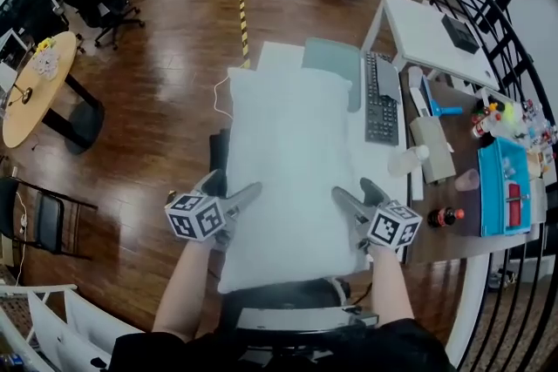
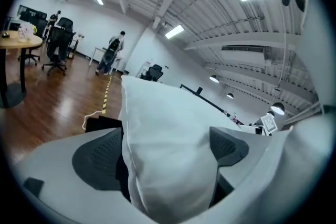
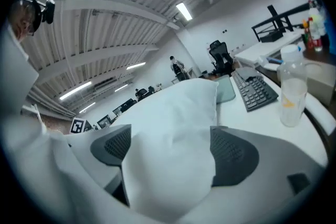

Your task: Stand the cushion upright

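A big white cushion (image 1: 292, 170) lies flat on the white desk (image 1: 385, 154), its long side running away from me. My left gripper (image 1: 231, 203) is at its near left corner and my right gripper (image 1: 357, 198) at its near right corner. In the left gripper view the cushion (image 2: 168, 134) bulges between the wide-spread jaws of the left gripper (image 2: 165, 153), with a dark gap beside the left pad (image 2: 97, 157). In the right gripper view the cushion (image 3: 173, 128) fills the space between the spread jaws of the right gripper (image 3: 173, 150). Neither grips it.
A keyboard (image 1: 381, 100), a clear bottle (image 1: 408, 161), a dark soda bottle (image 1: 445, 216) and a blue bin (image 1: 504, 187) lie to the cushion's right. A teal mat (image 1: 336, 61) shows beyond it. A round wooden table (image 1: 35, 87) and office chairs (image 1: 105, 0) stand at left.
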`<action>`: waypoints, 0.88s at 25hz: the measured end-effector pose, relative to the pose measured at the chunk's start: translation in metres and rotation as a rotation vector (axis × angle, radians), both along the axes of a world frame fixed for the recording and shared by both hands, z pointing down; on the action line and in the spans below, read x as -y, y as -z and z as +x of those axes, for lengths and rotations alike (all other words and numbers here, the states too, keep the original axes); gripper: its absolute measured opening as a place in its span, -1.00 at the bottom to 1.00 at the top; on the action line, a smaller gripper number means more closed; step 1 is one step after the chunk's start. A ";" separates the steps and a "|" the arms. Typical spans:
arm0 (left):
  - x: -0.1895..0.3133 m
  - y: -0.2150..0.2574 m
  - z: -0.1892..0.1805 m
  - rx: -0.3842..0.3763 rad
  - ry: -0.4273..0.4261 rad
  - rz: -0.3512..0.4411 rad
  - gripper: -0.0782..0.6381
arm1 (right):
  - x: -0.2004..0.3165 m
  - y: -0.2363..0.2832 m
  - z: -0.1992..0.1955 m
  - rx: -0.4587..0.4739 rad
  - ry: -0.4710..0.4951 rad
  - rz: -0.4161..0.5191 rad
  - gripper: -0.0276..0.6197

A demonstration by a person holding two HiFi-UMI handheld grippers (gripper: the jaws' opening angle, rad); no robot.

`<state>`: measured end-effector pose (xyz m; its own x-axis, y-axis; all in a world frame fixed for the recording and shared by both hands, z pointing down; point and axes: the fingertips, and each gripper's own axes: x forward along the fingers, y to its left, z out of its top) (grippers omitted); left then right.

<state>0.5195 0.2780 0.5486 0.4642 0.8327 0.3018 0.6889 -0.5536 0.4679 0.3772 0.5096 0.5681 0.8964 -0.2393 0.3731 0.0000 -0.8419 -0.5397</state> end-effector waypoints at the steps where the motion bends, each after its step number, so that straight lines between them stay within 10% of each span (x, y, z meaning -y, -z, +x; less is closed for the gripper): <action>1: -0.003 -0.008 0.002 0.039 -0.009 0.009 0.76 | -0.001 -0.008 0.007 0.025 0.008 0.024 0.61; 5: -0.010 -0.041 0.006 0.179 -0.015 0.025 0.89 | 0.000 -0.041 0.025 0.148 0.053 0.043 1.00; 14: -0.044 -0.067 -0.001 0.384 -0.108 -0.130 0.92 | 0.025 -0.068 0.038 0.206 0.135 0.191 0.99; 22: -0.048 0.008 -0.038 0.260 -0.275 -0.351 0.29 | 0.060 0.005 0.024 -0.009 0.229 0.164 0.14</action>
